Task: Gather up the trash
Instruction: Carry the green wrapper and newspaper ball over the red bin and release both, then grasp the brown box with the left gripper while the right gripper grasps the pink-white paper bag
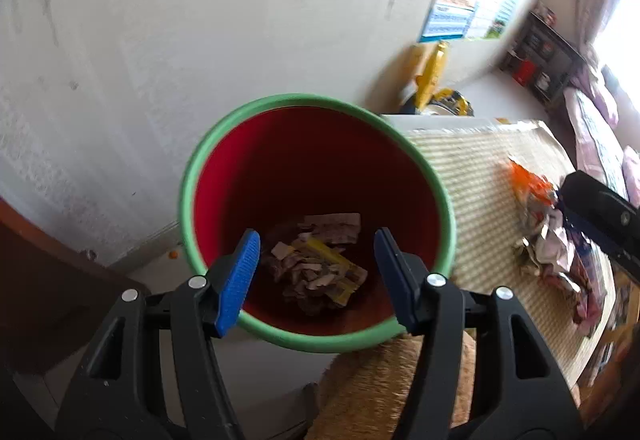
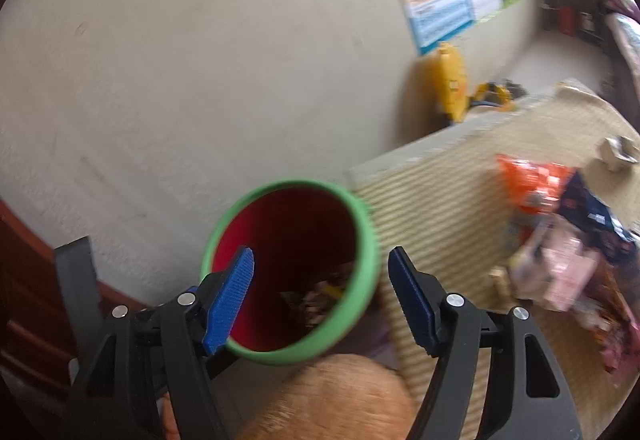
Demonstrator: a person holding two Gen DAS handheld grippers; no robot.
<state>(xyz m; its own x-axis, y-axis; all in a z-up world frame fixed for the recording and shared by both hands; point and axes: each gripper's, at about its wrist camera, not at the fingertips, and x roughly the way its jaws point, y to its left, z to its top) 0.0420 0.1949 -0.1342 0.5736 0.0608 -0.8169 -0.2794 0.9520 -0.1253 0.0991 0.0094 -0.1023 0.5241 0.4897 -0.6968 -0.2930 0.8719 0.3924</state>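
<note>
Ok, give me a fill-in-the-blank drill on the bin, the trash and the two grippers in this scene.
1. The bin has a red inside and a ____ rim.
2. The paper scraps lie at the ____ of the bin.
3. The left gripper has nothing between its pads, so its jaws are ____.
4. The pile of wrappers lies on the woven ____, beside the bin, in front of the right gripper.

Missing words: green; bottom; open; mat
</note>
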